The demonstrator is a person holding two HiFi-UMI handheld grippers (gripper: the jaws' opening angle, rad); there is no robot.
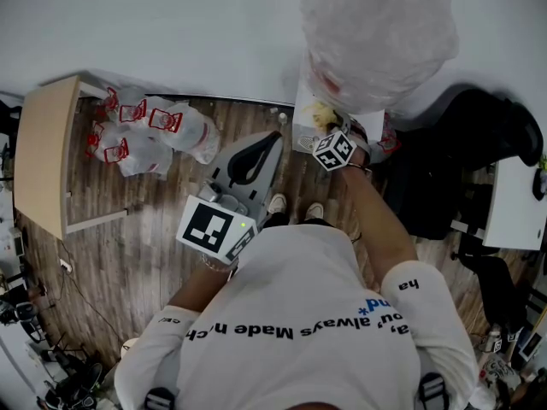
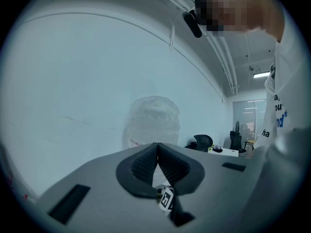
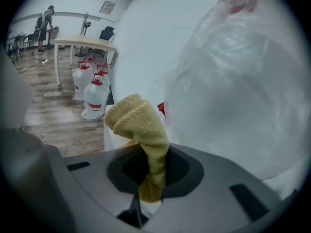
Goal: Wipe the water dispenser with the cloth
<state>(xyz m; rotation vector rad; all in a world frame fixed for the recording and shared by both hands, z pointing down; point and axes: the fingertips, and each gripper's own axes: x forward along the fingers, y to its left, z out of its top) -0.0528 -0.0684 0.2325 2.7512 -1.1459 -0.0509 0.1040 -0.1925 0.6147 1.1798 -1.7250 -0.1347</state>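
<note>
So the water dispenser sits at about 1 o'clock from the person in the head view, backed against the white wall. The big bottle on top is completely wrapped in cloudy plastic.

The right hand-held gripper is reaching out to the dispenser's top edge, just under that bottle. Its jaws are clamped on a yellow terry cloth. In the right gripper view the cloth runs up between the jaws and flops over in a folded bunch past the tips. The bunch is right up against the white body of the dispenser, with the wrapped bottle filling everything from 12 to 3 o'clock. I can't say for sure the cloth is actually pressing on the surface.

The left hand-held gripper is held lower, at roughly 12 o'clock in front of the chest and just beside the dispenser. In its own view the jaws are squeezed together with nothing in them, pointing at the wall and the bottle.

A bunch of water jugs with red labels sit on the wooden floor at around 10 o'clock, beside a light wood tabletop. A black office chair is at 3 o'clock. The right gripper view also shows a person way off in the far corner.
</note>
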